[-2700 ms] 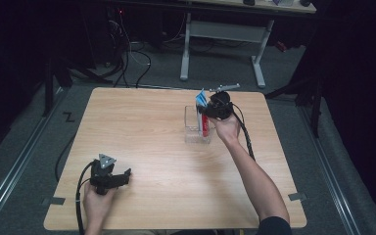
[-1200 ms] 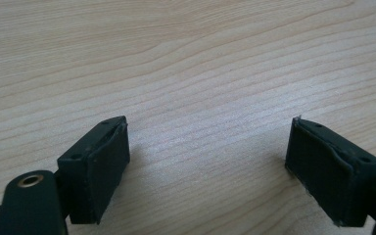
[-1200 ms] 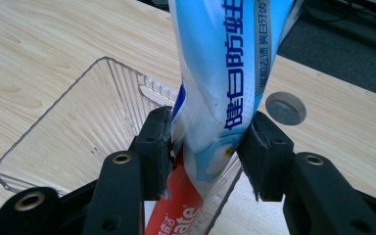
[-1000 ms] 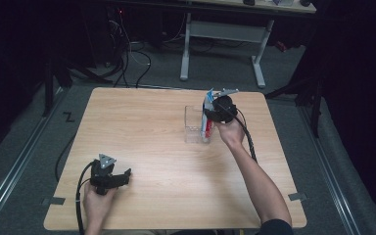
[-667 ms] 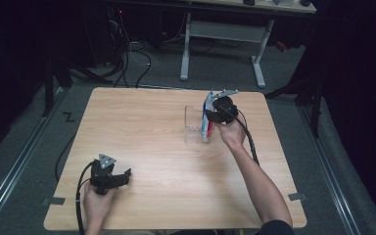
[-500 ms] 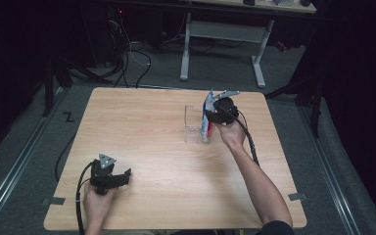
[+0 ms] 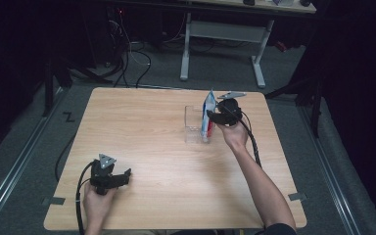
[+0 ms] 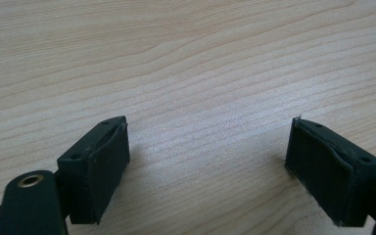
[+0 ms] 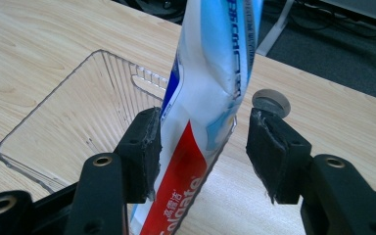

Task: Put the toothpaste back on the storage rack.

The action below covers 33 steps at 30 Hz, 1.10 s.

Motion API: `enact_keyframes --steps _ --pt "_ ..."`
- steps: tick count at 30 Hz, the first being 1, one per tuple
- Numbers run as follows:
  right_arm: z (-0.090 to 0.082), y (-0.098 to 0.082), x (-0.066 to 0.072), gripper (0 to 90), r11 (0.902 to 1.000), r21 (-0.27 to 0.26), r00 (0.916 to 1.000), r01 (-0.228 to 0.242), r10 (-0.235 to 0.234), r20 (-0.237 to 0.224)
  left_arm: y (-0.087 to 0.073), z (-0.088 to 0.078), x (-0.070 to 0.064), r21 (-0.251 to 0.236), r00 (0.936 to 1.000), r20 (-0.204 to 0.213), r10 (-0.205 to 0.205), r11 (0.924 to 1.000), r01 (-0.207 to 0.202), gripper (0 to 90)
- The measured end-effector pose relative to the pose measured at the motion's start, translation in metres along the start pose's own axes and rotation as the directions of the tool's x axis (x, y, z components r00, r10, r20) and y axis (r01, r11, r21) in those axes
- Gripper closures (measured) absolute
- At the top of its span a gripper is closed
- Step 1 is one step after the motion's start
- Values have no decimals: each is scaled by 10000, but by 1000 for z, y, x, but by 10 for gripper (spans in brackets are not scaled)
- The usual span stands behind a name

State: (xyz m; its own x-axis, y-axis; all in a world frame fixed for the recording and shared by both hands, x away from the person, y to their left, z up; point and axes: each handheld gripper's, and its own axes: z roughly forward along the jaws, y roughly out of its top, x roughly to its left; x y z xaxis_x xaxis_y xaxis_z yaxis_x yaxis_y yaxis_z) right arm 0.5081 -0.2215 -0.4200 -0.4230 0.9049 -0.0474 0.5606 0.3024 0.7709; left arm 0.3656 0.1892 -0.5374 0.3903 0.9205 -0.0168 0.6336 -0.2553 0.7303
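Observation:
A blue, white and red toothpaste tube (image 7: 208,105) (image 9: 210,88) stands nearly upright in a clear plastic container (image 7: 193,125) (image 9: 68,132) at the back right of the wooden table (image 7: 147,127). My right gripper (image 7: 212,117) (image 9: 203,147) reaches in from the right with the tube between its jaws. The jaws have just been opening: the right pad (image 9: 269,152) stands clear of the tube, while the left pad (image 9: 144,147) is at its edge. My left gripper (image 7: 123,175) (image 8: 208,161) rests low over the table's front left, open, with bare wood between its pads.
A small grey round disc (image 9: 271,102) lies on the table just beyond the right gripper's right jaw. Behind the table stand a white desk frame (image 7: 225,34) and cables on the floor (image 7: 127,54). The table's far right edge is close to the container.
The right hand has brought the tube from a slant above the container to nearly upright inside it, shifting slightly right. The left hand and its gripper have stayed put.

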Motion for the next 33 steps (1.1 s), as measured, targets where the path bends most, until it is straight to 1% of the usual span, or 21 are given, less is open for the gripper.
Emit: enact_keyframes --steps 6,10,11,13,15,16,17,19,23,33 --pt "-8 0 -4 464 9995 -218 9996 -221 217 -183 0 0 0 2 10000 -1 -1 10000 1 170" --pt "-14 0 -6 465 9990 -338 9992 -290 281 -275 0 0 0 2 10000 -1 1 10000 -1 170" --pt "-18 0 -7 466 9986 -440 9990 -283 268 -349 0 0 0 1 10000 -1 -1 10000 1 170" --pt "-19 0 -8 466 9985 -437 9988 -324 308 -376 0 0 0 2 10000 0 0 10000 0 170" --pt "-25 -2 -10 467 9978 -531 9981 -391 364 -496 0 0 0 3 10000 -1 1 10000 -1 170" --pt "-25 -2 -10 467 9978 -531 9981 -391 364 -496 0 0 0 2 10000 -1 0 10000 0 170" --pt "-29 -4 -11 471 9971 -632 9982 -419 390 -465 0 0 0 2 10000 -1 1 10000 -1 170" --pt "-30 -5 -12 472 9971 -644 9981 -411 380 -478 0 0 0 4 10000 -4 1 10000 -1 170" --pt "-39 -12 -18 472 9956 -664 9964 -658 621 -569 0 0 0 4 10000 -7 2 10000 -2 170" --pt "-53 -17 -21 481 9958 -694 9956 -602 548 -763 0 0 0 4 10000 -12 -1 10000 1 170"
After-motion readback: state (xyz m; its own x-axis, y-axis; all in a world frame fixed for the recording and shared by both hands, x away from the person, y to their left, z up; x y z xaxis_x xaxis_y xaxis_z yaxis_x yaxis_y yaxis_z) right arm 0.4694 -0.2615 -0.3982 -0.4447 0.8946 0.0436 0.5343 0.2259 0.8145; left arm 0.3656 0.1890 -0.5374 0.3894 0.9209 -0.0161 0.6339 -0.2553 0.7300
